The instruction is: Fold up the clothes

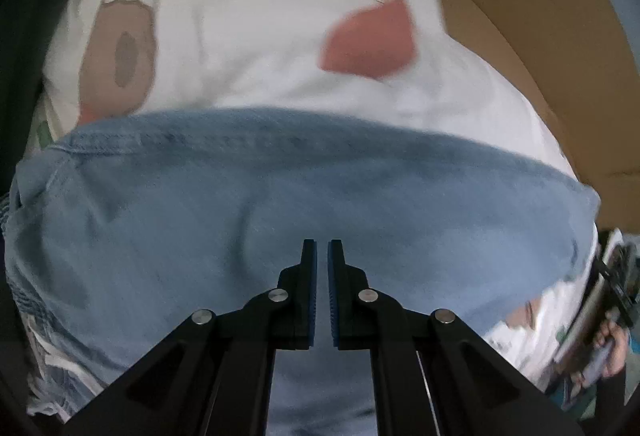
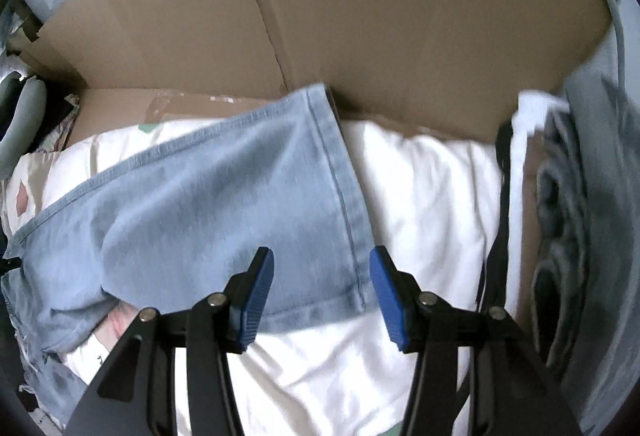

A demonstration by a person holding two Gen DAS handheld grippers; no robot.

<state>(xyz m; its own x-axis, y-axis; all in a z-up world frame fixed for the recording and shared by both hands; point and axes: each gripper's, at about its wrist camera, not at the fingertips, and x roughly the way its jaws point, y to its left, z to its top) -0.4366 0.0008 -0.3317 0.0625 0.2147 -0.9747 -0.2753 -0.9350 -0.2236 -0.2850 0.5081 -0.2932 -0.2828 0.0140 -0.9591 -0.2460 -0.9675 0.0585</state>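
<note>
Light blue jeans [image 1: 280,196] lie spread on a white printed quilt [image 1: 260,36]. My left gripper [image 1: 322,250] hangs just above the denim, pointing down, shut, with no cloth visible between its blue pads. In the right wrist view a jeans leg [image 2: 200,196] runs from the left to its stitched hem at centre. My right gripper [image 2: 322,264] stands open over that hem corner. The denim lies below and between the fingers, and the pads do not press on it.
Flattened brown cardboard [image 2: 360,16] rises behind the quilt [image 2: 420,188]. A pile of grey folded clothes [image 2: 568,216] sits at the right edge. In the left wrist view, a person's hand [image 1: 612,348] shows at the lower right, and cardboard [image 1: 520,56] lies at the right.
</note>
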